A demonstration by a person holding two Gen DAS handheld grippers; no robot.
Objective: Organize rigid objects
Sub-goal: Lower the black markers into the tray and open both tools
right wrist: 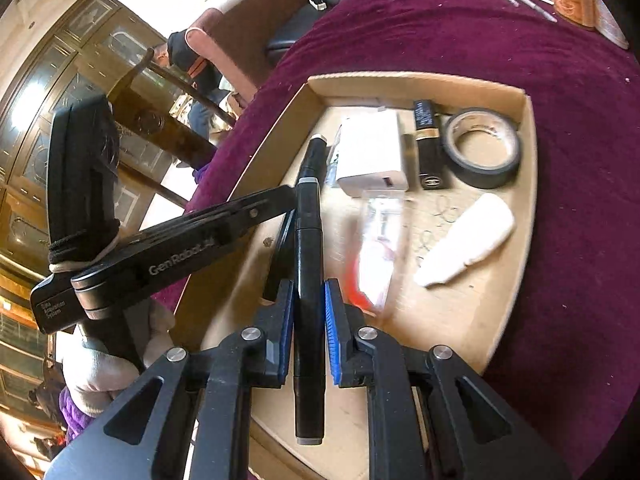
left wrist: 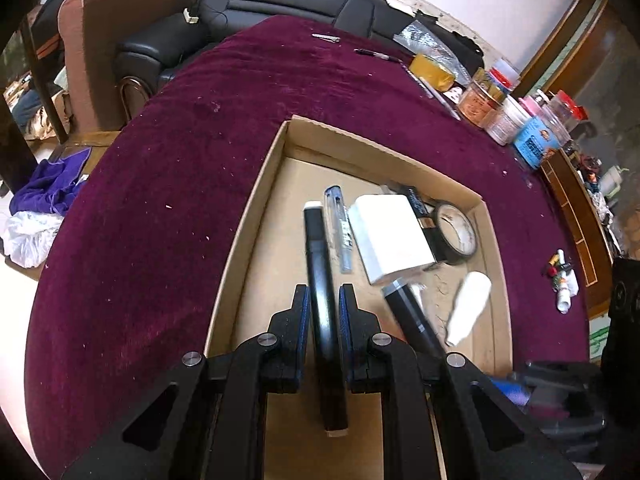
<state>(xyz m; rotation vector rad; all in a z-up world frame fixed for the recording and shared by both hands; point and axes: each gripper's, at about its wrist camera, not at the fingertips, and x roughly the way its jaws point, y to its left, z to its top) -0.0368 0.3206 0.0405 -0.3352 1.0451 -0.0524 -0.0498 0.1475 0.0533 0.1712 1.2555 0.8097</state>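
Over the shallow cardboard box (left wrist: pixel 256 216) my left gripper (left wrist: pixel 324 296) is shut on a black marker (left wrist: pixel 316 240) with a white tip, pointing down into the box. In the right wrist view my right gripper (right wrist: pixel 308 288) is shut on a second black marker (right wrist: pixel 306 208) with grey ends. That marker (left wrist: pixel 408 316) shows beside the left one. The left gripper (right wrist: pixel 290 212) reaches in from the left, close beside the right marker. In the box (right wrist: pixel 280 128) lie a clear pen (left wrist: pixel 340 232), a white charger block (right wrist: pixel 372 156), a black lipstick (right wrist: pixel 428 144), a tape roll (right wrist: pixel 482 148) and a white bottle (right wrist: pixel 468 240).
The box sits on a dark red velvet tablecloth (left wrist: pixel 160 200). Jars (left wrist: pixel 516 116) and a yellow roll (left wrist: pixel 432 70) crowd the far right edge, with loose pens (left wrist: pixel 376 55) nearby. Small items (left wrist: pixel 562 280) lie at the right. A gloved hand (right wrist: pixel 108 368) holds the left gripper. A black sofa (left wrist: pixel 280 0) stands behind.
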